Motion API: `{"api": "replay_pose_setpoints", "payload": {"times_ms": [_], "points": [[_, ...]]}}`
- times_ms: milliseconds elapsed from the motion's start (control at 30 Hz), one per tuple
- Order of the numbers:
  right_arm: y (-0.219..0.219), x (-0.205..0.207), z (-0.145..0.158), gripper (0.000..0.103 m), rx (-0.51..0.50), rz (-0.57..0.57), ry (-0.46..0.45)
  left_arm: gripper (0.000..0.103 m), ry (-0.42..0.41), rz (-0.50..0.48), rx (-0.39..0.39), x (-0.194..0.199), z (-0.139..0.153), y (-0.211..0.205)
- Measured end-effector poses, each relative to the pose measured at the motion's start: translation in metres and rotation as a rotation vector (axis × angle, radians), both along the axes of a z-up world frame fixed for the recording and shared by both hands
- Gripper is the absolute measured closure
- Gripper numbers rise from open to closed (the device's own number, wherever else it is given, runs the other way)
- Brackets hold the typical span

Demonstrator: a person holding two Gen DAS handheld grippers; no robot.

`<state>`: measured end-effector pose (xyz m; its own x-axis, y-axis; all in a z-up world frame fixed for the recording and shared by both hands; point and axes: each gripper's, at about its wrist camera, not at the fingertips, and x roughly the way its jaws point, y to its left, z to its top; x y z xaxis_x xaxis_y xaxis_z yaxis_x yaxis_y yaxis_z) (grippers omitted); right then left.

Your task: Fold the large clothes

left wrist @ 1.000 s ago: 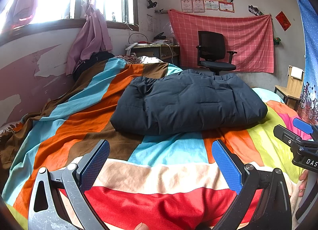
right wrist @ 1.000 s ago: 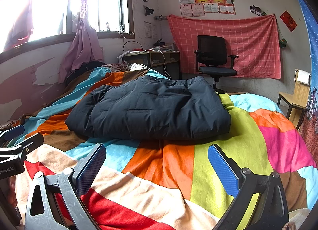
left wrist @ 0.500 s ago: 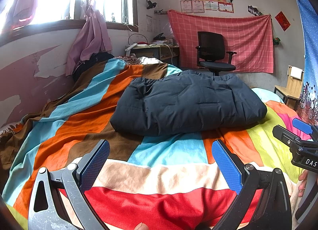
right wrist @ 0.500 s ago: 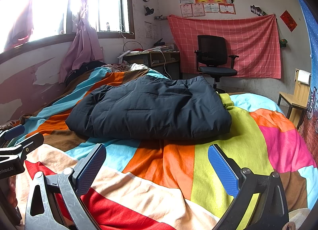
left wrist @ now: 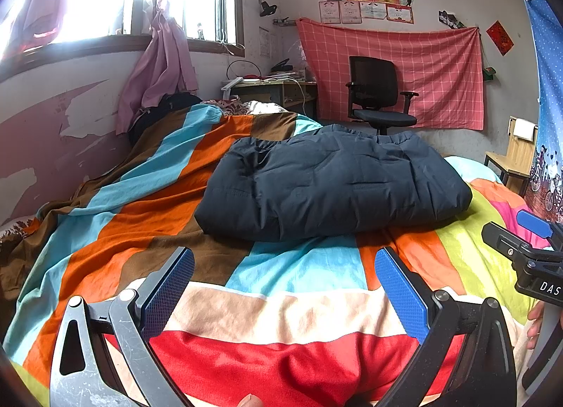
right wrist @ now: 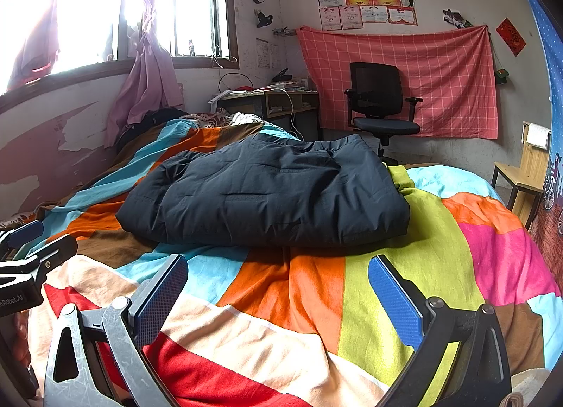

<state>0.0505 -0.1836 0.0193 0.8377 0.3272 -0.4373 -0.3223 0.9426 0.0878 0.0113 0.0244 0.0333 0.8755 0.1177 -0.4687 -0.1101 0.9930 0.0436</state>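
A dark navy padded jacket (left wrist: 330, 185) lies folded into a thick rectangle in the middle of the bed, on a bright striped cover (left wrist: 281, 277). It also shows in the right wrist view (right wrist: 267, 196). My left gripper (left wrist: 283, 289) is open and empty, held above the cover a short way in front of the jacket's near edge. My right gripper (right wrist: 278, 287) is open and empty too, at about the same distance from the jacket. Each gripper shows at the edge of the other's view, the right one (left wrist: 527, 252) and the left one (right wrist: 28, 259).
A peeling wall and window with pink curtains (left wrist: 158, 65) run along the left. A cluttered desk (left wrist: 278, 87) and a black office chair (left wrist: 376, 97) stand beyond the bed's far end. A small wooden stool (left wrist: 510, 160) stands at the right.
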Motion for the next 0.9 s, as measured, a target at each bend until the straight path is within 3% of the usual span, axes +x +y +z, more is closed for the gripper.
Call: {"api": "replay_pose_setpoints", "payload": {"times_ms": [900], "points": [[0.0006, -0.0001, -0.0003, 0.0, 0.001, 0.0, 0.0, 0.002, -0.001, 0.001, 0.0, -0.0003, -0.0009, -0.0023]]}}
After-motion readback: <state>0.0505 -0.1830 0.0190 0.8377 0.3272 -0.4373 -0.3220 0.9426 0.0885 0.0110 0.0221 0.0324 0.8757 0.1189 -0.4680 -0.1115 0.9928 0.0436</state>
